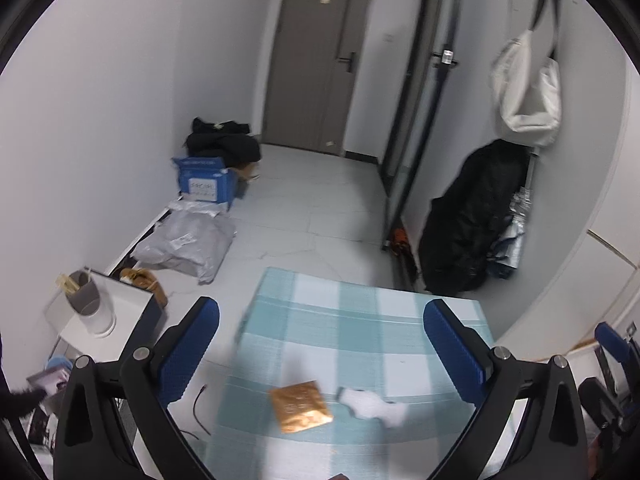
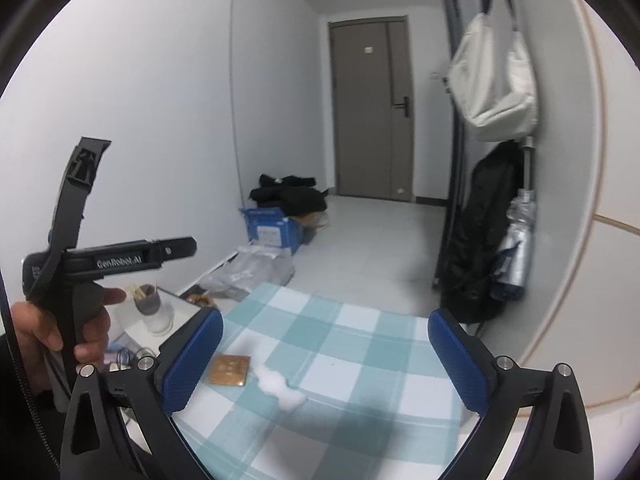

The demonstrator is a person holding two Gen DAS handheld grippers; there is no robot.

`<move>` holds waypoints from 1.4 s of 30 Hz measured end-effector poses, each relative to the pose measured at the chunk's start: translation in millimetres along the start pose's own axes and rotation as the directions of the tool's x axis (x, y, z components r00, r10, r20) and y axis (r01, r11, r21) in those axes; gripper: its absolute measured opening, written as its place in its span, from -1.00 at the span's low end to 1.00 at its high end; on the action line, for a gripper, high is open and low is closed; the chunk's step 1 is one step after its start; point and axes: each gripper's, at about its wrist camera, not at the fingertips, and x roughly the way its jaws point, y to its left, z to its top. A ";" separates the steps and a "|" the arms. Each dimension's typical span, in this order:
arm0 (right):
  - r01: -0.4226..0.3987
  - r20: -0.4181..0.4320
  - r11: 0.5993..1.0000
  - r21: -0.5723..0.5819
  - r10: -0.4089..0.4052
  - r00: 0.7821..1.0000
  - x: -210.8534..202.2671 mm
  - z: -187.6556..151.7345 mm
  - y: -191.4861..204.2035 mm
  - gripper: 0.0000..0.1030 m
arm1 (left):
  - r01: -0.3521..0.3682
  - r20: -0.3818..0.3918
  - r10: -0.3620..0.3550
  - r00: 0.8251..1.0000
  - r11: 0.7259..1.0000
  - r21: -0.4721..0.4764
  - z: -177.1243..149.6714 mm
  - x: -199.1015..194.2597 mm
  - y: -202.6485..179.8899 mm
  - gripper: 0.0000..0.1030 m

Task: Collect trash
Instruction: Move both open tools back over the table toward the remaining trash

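both grippers, left gripper (image 1: 320,344) and right gripper (image 2: 324,344), hang fingers wide apart and empty, lined up over the crinkly orange-brown wrapper (image 1: 300,408) and crumpled white tissue (image 1: 374,406) on the teal-checked tablecloth (image 1: 360,320).

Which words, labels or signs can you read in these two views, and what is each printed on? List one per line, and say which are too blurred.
"GenRobot.AI": white letters on the black body of the left gripper, seen in the right wrist view.
Blue box: white label with print, too blurred to read.
Grey bag: shipping label, too small to read.
Door: small plate, unreadable.
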 end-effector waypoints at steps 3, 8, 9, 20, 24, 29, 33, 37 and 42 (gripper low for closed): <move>-0.020 -0.057 1.000 -0.016 0.019 0.998 26.4 -4.1 10.4 1.00 | -0.035 -0.011 0.035 0.999 0.999 -0.012 -4.0 8.4 17.1 0.96; -0.063 -0.160 0.997 -0.051 0.054 0.986 71.3 -13.4 23.6 1.00 | -0.019 -0.088 0.011 0.996 0.996 -0.088 -5.1 22.2 45.7 0.96; -0.070 -0.181 0.996 -0.059 0.058 0.982 78.6 -15.8 27.1 1.00 | -0.021 -0.093 0.012 0.996 0.995 -0.095 -4.3 22.7 48.2 0.96; -0.149 -0.438 0.984 -0.100 0.091 0.895 174.2 -50.7 50.5 1.00 | -0.060 -0.153 0.039 0.987 0.989 -0.138 -4.9 38.9 80.2 0.96; -0.158 -0.498 0.983 -0.093 0.092 0.862 200.6 -66.7 51.8 0.98 | -0.068 -0.170 0.047 0.984 0.991 -0.119 -7.4 42.9 82.6 0.96; -0.184 -0.548 0.982 -0.051 0.127 0.827 224.8 -82.2 48.2 0.80 | -0.052 -0.209 0.030 0.977 0.994 -0.098 -12.7 49.7 83.0 0.96; -0.202 -0.580 0.979 -0.017 0.155 0.800 235.4 -89.8 48.9 0.61 | -0.053 -0.256 0.033 0.966 0.996 -0.072 -18.7 58.6 82.9 0.96; -0.209 -0.599 0.977 -0.046 0.141 0.789 239.8 -94.5 54.0 0.44 | -0.055 -0.270 0.033 0.962 0.996 -0.072 -21.0 60.4 85.5 0.96; -0.219 -0.611 0.973 -0.074 0.129 0.781 242.3 -95.7 59.4 0.28 | -0.063 -0.269 0.044 0.962 0.996 -0.064 -19.9 60.2 88.1 0.96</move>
